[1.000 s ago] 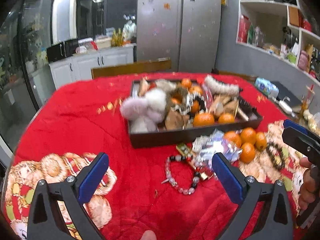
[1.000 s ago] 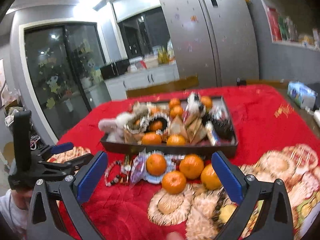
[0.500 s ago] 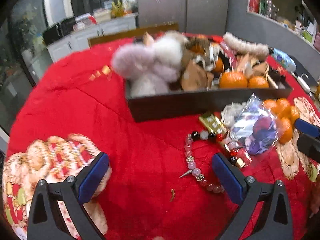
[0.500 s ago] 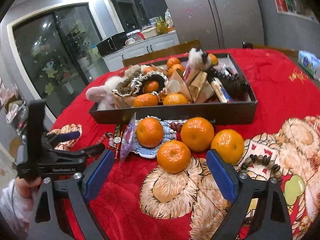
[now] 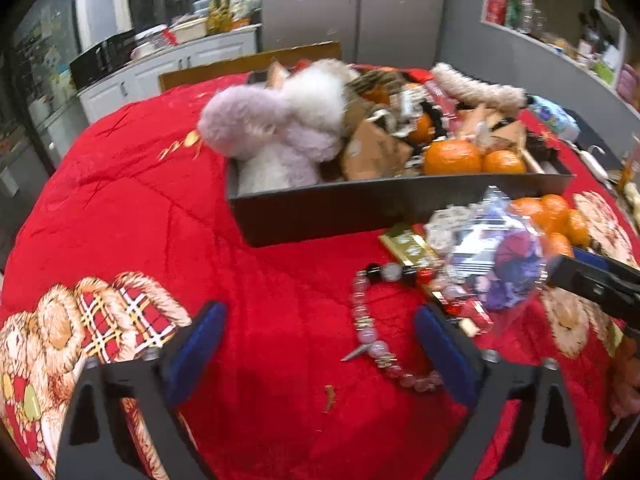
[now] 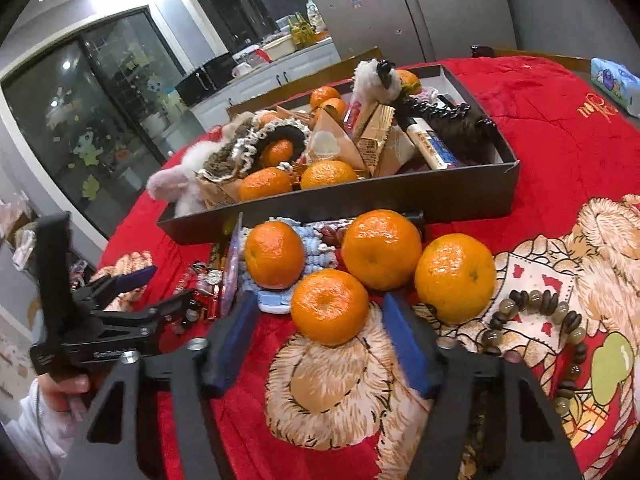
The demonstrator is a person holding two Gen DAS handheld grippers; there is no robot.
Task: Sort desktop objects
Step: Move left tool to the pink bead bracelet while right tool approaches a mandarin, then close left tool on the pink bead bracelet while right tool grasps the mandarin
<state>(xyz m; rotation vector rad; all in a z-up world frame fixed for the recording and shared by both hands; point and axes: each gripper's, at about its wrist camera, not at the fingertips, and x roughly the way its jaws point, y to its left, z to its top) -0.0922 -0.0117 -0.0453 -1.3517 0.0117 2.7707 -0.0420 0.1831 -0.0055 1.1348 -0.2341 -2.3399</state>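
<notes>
The right claw (image 6: 320,330) is closing around the nearest tangerine (image 6: 329,307), at 6 o'clock of the dark tray (image 6: 400,204), pads apart from it, while the left claw (image 5: 320,344) narrows over the pink bead bracelet (image 5: 374,332), jaws apart

My two handheld grippers share one build: matte black angular frames with triangular cut-outs, silver screws at the finger joints, and flat blue pads lining the inner faces of the fingers. The left gripper (image 5: 320,344) appears from the right wrist camera with a tall black pistol handle and small white lettering on its body, too small to read. A white sleeve (image 6: 36,436) covers the wrist beneath it.
</notes>
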